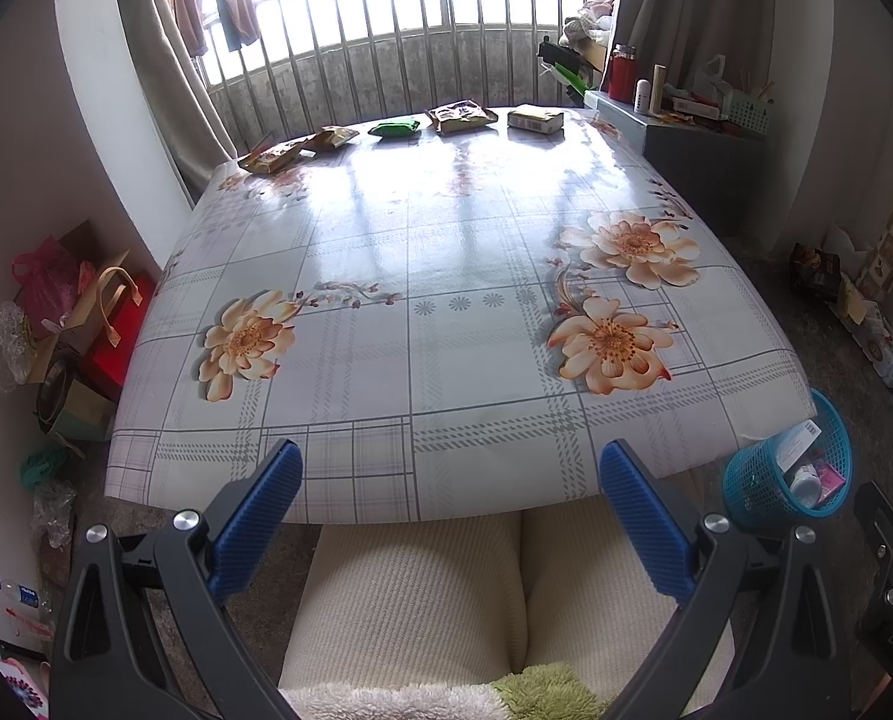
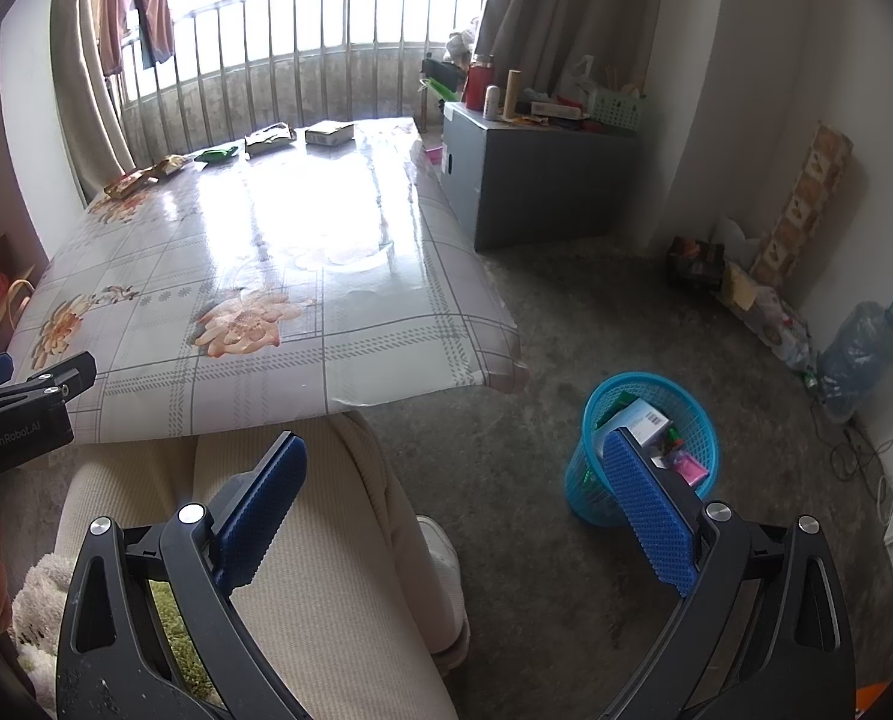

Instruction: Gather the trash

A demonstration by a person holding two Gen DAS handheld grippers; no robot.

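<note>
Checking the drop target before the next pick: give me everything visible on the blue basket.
The blue basket is a small round bin of turquoise plastic mesh, tapering toward its base. It stands upright on the bare concrete floor, off the near right corner of the table and apart from it. It already holds trash: a white and blue carton leaning at the rim, something pink, and a bit of green packaging. In the right wrist view one finger of the open right gripper overlaps it; actual contact cannot be judged.
</note>
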